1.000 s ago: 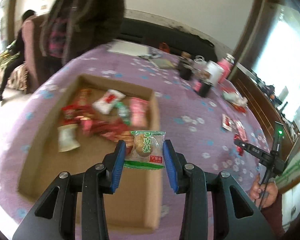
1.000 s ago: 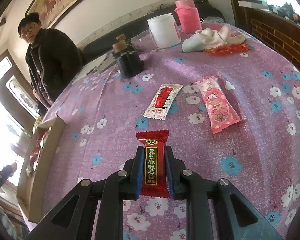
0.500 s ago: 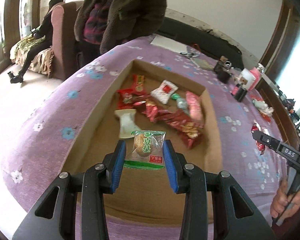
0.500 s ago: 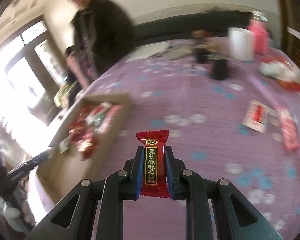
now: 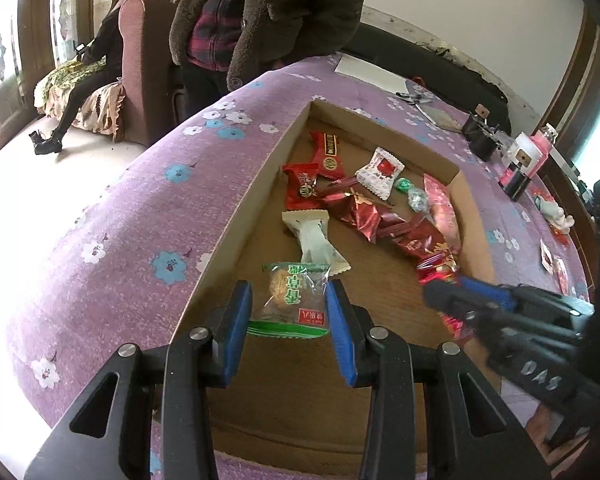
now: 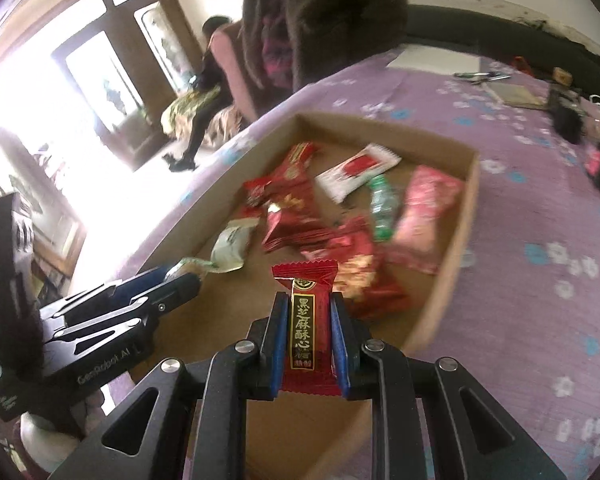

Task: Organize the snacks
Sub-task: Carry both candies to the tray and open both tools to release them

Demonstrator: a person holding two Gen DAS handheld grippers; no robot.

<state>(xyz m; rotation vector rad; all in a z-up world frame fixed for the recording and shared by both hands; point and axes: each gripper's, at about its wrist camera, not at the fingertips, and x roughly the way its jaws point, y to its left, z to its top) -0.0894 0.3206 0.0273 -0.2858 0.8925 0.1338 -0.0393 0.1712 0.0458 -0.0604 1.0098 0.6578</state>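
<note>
Purple cloth with blue and white flowers covers the broad table (image 5: 148, 216), and on it, towards its near edge, sits a shallow brown cardboard tray (image 5: 236, 216) that gathers the snacks in one place. Its far half already holds a loose heap of wrappers: red foil packets (image 5: 364, 216), a pink packet (image 5: 440, 204), a white sachet with a red print (image 5: 380, 172) and a pale white-and-green bar (image 5: 316, 240). The near half is bare cardboard, probably the free room for what comes next.

Both grippers hang over that bare part, each carrying a piece, seemingly so that two go in at once. The left gripper (image 5: 288, 304) has its blue fingers (image 5: 238, 320) clenched on a clear green-edged packet with a round biscuit (image 5: 292, 300), held by its sides just above the tray floor near the tray's left wall. The right gripper (image 6: 310, 336) grasps a slim red bar with black and gold lettering (image 6: 304, 320) upright between its fingers, above the tray's near right part. A few more wrappers (image 5: 552, 260) lie loose towards the table's right edge, so by my judgement the job is not finished.
</note>
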